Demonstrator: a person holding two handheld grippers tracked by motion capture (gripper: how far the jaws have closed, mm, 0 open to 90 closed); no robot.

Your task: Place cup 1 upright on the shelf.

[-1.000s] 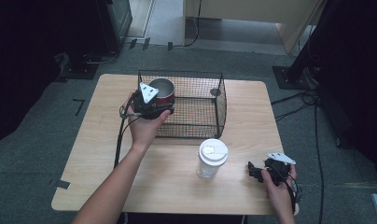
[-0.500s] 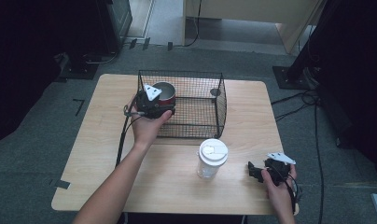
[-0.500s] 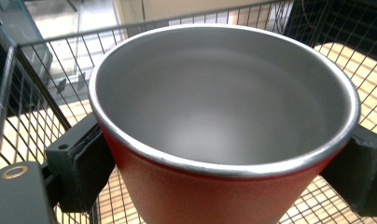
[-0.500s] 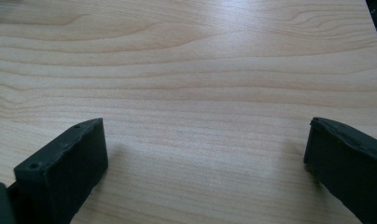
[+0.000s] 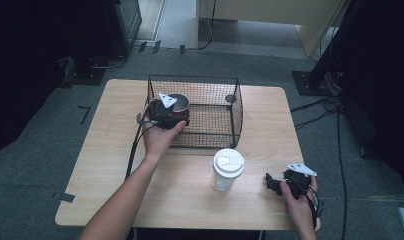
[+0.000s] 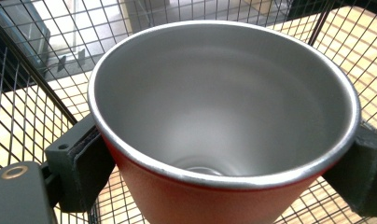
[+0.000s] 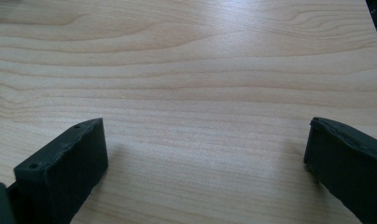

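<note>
1. Your left claw [image 5: 176, 116] is clamped on the red cup [image 5: 179, 104]. In the left gripper view the two black jaws press on the cup [image 6: 224, 121] from both sides, just under its silver rim.
2. The cup is inside the wire basket [image 5: 225, 135], in the left back part. You cannot tell if its bottom touches the basket floor, because your hand [image 5: 157, 140] and the claw hide the low part.
3. In the left gripper view the bottom of the cup is cut off by the edge of the picture. You see down into its grey inside, and the very bottom is dim.
4. The basket wall is close around the cup on the left side and the back. There is more room to the right, inside the basket.
5. A small round thing [image 5: 230, 99] sits at the back right corner of the basket. It is too small to tell what it is.
6. A clear cup with a white lid [image 5: 227, 169] stands on the table [image 5: 105, 165], just in front of the basket.
7. Your right claw [image 5: 271, 184] is apart and holds nothing. It is low over bare table [image 7: 200, 84] near the front right corner, close to the table edge. There is a gap between it and the lidded cup.
</note>
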